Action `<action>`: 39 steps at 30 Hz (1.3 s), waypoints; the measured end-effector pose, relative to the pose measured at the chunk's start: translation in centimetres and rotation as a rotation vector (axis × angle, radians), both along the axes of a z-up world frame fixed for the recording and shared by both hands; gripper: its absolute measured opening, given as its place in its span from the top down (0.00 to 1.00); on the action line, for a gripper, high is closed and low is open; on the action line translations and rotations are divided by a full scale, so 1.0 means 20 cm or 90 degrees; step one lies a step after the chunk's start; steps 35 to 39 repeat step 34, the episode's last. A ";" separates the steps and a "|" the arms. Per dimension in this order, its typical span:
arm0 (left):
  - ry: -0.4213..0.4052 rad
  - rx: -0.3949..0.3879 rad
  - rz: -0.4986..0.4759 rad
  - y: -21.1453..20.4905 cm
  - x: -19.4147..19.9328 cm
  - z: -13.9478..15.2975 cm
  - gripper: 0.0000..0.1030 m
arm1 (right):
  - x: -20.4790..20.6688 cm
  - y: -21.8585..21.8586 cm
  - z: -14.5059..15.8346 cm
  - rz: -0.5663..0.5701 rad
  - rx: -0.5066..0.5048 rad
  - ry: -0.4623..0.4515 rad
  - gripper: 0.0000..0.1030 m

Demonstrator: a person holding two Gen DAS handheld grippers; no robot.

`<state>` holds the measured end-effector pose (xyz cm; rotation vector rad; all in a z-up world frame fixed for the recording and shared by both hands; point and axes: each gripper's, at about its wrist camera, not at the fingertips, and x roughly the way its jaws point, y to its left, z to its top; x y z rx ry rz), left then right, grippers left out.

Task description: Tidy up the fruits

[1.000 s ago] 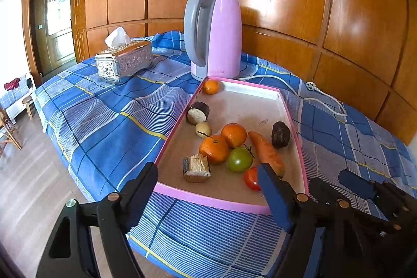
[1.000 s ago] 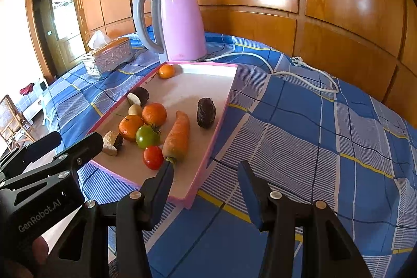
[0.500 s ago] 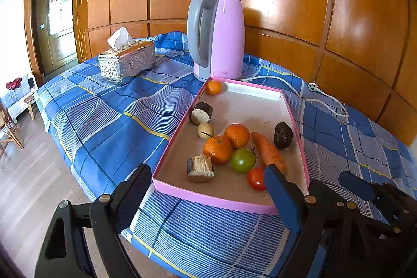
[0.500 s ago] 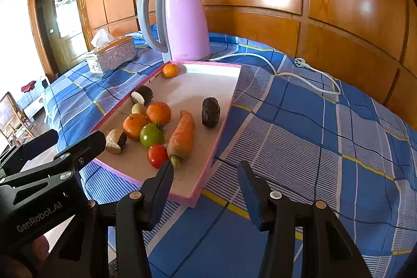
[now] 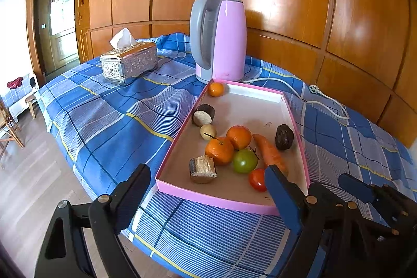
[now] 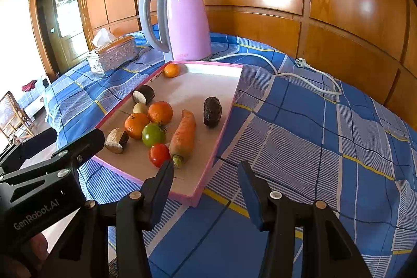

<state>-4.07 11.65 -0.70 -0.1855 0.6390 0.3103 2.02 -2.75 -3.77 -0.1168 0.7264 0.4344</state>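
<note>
Here, in the left wrist view, your left gripper hangs just before the near rim of the pink tray, its fingers spread wide and holding nothing. The tray lies on the blue checked cloth, in front of the pink kettle, with a silver tissue box well apart to the left. All the produce is inside the tray: a small orange alone in the far corner, a cut dark piece and a pale round fruit along the left wall, two oranges touching each other, a green tomato, a red tomato, a carrot, a dark wrinkled fruit and a brown block.

In the right wrist view, your right gripper is over the near right corner of the tray, also open and empty, with the carrot's stem end just beyond its left finger.

About progress, I judge carefully: everything sits in the tray, but mixed, not grouped by kind. This would fit a loose gathering that waits for sorting, or a finished collecting into the tray; the pictures do not settle which.
</note>
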 end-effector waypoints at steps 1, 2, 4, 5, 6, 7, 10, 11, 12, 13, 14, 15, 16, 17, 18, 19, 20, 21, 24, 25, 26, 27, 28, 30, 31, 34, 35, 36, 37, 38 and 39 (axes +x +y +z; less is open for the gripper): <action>0.001 -0.001 0.001 0.00 0.00 0.00 0.13 | 0.00 0.00 0.00 0.000 0.000 0.000 0.49; 0.001 -0.003 0.002 0.01 0.00 0.00 0.13 | 0.00 0.00 0.00 0.000 0.000 0.000 0.49; 0.002 -0.006 0.003 0.01 0.00 0.00 0.13 | 0.00 0.00 0.00 0.000 -0.001 0.000 0.49; 0.002 -0.006 0.003 0.01 0.00 0.00 0.13 | 0.00 0.00 0.00 0.000 0.000 0.000 0.49; 0.002 -0.006 0.003 0.01 0.00 0.00 0.13 | 0.00 0.00 0.00 0.000 -0.001 0.000 0.49; 0.002 -0.007 0.003 0.01 0.00 0.00 0.13 | 0.00 0.00 0.00 0.000 -0.001 0.000 0.49; 0.003 -0.006 0.002 0.00 0.00 0.00 0.13 | 0.00 0.00 0.00 0.000 -0.001 0.000 0.49; 0.003 -0.007 0.002 0.00 0.00 0.00 0.13 | 0.00 0.00 0.00 0.000 -0.001 0.000 0.49; 0.003 -0.007 0.002 0.00 0.00 0.00 0.13 | 0.00 0.00 0.00 0.001 -0.002 0.000 0.49; 0.004 -0.008 0.002 0.00 0.01 -0.01 0.13 | 0.00 0.00 0.00 0.001 -0.002 0.000 0.49; 0.004 -0.009 0.001 0.00 0.01 -0.01 0.13 | 0.00 0.00 0.00 0.001 -0.002 0.000 0.49; 0.005 -0.009 0.001 0.00 0.01 -0.01 0.13 | 0.00 0.00 0.00 0.001 -0.002 0.000 0.49; 0.006 -0.010 0.001 0.00 0.01 -0.01 0.13 | 0.00 0.00 0.00 0.001 -0.002 0.000 0.49; 0.006 -0.011 -0.001 0.00 0.01 -0.01 0.13 | 0.00 0.00 0.00 0.001 -0.002 0.001 0.49; 0.007 -0.010 -0.001 0.00 0.01 -0.01 0.13 | 0.00 0.00 0.00 0.001 -0.002 0.000 0.49; 0.008 -0.009 -0.001 0.00 0.01 -0.01 0.13 | 0.00 0.00 0.00 0.001 -0.003 0.000 0.49; 0.009 -0.011 -0.001 0.00 0.01 -0.01 0.13 | 0.00 0.00 -0.01 0.001 -0.003 0.001 0.49; 0.009 -0.012 -0.001 0.00 0.01 -0.01 0.13 | 0.00 0.00 -0.01 0.001 -0.002 0.003 0.49; 0.011 -0.012 -0.002 -0.01 0.01 -0.02 0.13 | 0.00 -0.01 -0.01 0.001 -0.003 0.004 0.49; 0.012 -0.012 -0.003 0.00 0.02 -0.02 0.13 | 0.00 -0.01 -0.01 0.001 -0.002 0.004 0.49; 0.012 -0.013 -0.003 -0.01 0.02 -0.02 0.13 | 0.00 -0.01 -0.01 0.000 -0.002 0.004 0.49; 0.013 -0.013 -0.004 -0.01 0.02 -0.02 0.13 | 0.01 -0.01 -0.01 0.000 -0.002 0.004 0.49; 0.014 -0.013 -0.004 -0.01 0.02 -0.02 0.13 | 0.01 -0.01 -0.02 0.000 -0.002 0.005 0.49; 0.009 -0.014 -0.004 -0.01 0.02 -0.02 0.13 | 0.01 -0.01 -0.02 0.000 -0.001 0.006 0.49; 0.005 -0.016 -0.007 -0.01 0.02 -0.02 0.13 | 0.02 -0.02 -0.03 0.000 -0.001 0.007 0.49; 0.001 -0.017 -0.010 -0.01 0.03 -0.01 0.13 | 0.03 -0.03 -0.03 -0.002 0.000 0.010 0.49; 0.001 -0.017 -0.010 -0.01 0.03 -0.01 0.13 | 0.03 -0.03 -0.03 -0.002 0.000 0.010 0.49; 0.001 -0.017 -0.010 -0.01 0.03 -0.01 0.13 | 0.03 -0.03 -0.03 -0.002 0.000 0.010 0.49; 0.001 -0.017 -0.010 -0.01 0.03 -0.01 0.13 | 0.03 -0.03 -0.03 -0.002 0.000 0.010 0.49; 0.001 -0.017 -0.010 -0.01 0.03 -0.01 0.13 | 0.03 -0.03 -0.03 -0.002 0.000 0.010 0.49; 0.001 -0.017 -0.010 -0.01 0.03 -0.01 0.13 | 0.03 -0.03 -0.03 -0.002 0.000 0.010 0.49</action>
